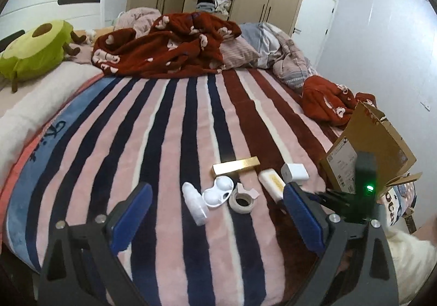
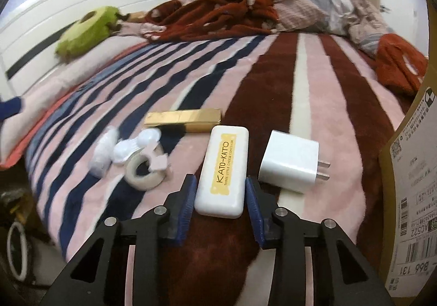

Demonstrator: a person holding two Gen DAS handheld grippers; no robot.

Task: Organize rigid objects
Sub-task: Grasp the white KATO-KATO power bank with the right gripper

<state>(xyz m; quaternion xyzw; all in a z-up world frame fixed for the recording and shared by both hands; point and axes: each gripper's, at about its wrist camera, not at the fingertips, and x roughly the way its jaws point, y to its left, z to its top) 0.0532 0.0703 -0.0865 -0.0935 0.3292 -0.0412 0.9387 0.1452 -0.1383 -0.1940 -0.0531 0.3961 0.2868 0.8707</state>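
Left wrist view: striped blanket (image 1: 169, 125) covers bed, cardboard box (image 1: 374, 142) at right edge. Left gripper (image 1: 215, 205) hovers, jaws wide apart, nothing between. White bottle (image 1: 194, 206), tape roll (image 1: 241, 202), gold box (image 1: 236, 165) near front edge.

Right wrist view: right gripper (image 2: 220, 191) low, pads apart, flanking white concealer case (image 2: 222, 172), not clamped. White charger (image 2: 289, 165) just beside case, toward box.

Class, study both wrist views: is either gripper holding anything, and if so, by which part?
Nothing is held. The right gripper is open, straddling the near end of the white KATO-KATO case without clamping it. The left gripper is open and empty.
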